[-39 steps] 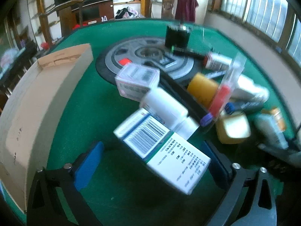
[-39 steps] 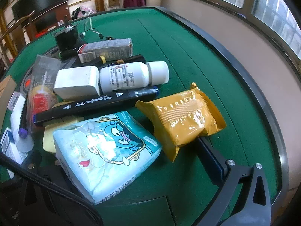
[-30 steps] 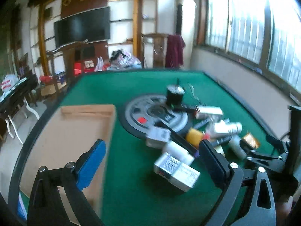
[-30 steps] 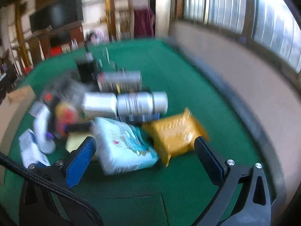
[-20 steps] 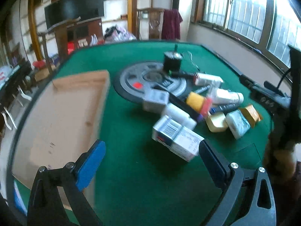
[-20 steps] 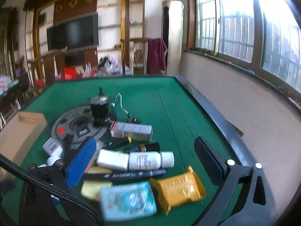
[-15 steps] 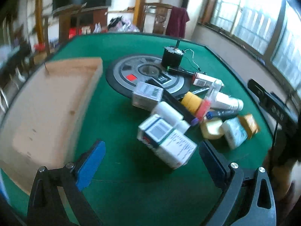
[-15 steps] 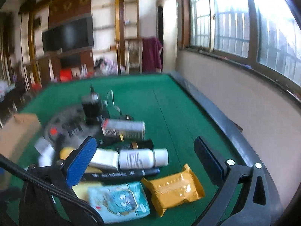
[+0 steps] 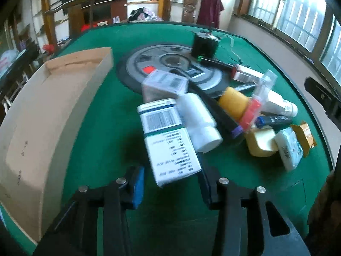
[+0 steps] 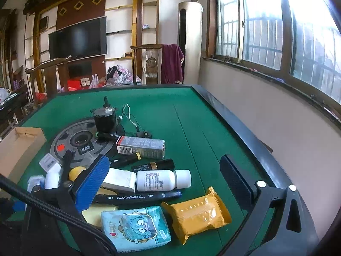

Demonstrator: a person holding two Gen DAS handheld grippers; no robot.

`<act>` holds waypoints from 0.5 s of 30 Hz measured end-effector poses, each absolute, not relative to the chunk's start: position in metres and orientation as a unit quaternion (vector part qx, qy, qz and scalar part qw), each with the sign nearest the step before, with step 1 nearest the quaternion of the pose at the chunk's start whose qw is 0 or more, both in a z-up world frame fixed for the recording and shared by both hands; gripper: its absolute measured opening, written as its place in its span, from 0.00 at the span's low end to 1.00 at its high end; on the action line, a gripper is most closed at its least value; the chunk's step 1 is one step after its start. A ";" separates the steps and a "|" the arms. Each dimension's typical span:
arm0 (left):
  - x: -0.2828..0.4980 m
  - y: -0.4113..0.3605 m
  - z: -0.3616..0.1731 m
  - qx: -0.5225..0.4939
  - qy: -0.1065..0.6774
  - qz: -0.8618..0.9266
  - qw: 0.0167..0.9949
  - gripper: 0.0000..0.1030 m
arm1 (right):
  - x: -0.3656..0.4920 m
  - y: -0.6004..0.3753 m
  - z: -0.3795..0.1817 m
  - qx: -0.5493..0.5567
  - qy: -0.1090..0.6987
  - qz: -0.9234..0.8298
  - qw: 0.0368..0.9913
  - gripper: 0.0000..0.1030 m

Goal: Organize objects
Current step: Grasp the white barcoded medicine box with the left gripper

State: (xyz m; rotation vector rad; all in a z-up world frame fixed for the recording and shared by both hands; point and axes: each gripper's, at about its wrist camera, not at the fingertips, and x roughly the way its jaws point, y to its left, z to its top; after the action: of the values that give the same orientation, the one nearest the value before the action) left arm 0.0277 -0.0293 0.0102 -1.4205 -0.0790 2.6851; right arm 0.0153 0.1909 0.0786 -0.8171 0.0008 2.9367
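A pile of small objects lies on the green table. In the left wrist view my left gripper (image 9: 170, 183) is open with its fingers on either side of the near end of a white and green medicine box (image 9: 168, 140), close to it but with gaps showing. A white bottle (image 9: 200, 123) lies against the box. My right gripper (image 10: 166, 181) is open and empty above a white lotion bottle (image 10: 162, 180), a black marker (image 10: 138, 197), a blue tissue pack (image 10: 136, 227) and a yellow snack packet (image 10: 198, 212).
An open cardboard box (image 9: 42, 115) stands at the left. A grey weight plate (image 9: 170, 64) with a black motor (image 9: 204, 43) lies at the back. The table's black raised rim (image 10: 238, 125) runs along the right, next to the wall.
My left gripper came down toward the medicine box and its fingers narrowed around it. My right gripper rose away from the tissue pack and snack packet and stays wide open.
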 end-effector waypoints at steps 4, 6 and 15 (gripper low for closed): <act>0.023 -0.033 0.009 -0.463 -0.024 0.885 0.043 0.38 | 0.015 0.193 0.078 -0.267 0.005 0.962 0.054 1.00; 0.020 -0.030 0.009 -0.462 -0.015 0.886 0.043 0.40 | 0.014 0.194 0.077 -0.269 0.004 0.961 0.057 1.00; 0.019 -0.033 0.008 -0.446 -0.017 0.893 0.057 0.28 | 0.007 0.196 0.071 -0.280 0.003 0.957 0.071 1.00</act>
State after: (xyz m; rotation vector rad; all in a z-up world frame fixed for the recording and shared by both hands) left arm 0.0189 -0.0331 0.0082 -1.3514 -0.0505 2.7085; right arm 0.0072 0.1963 0.0708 -0.8423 0.0093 2.8783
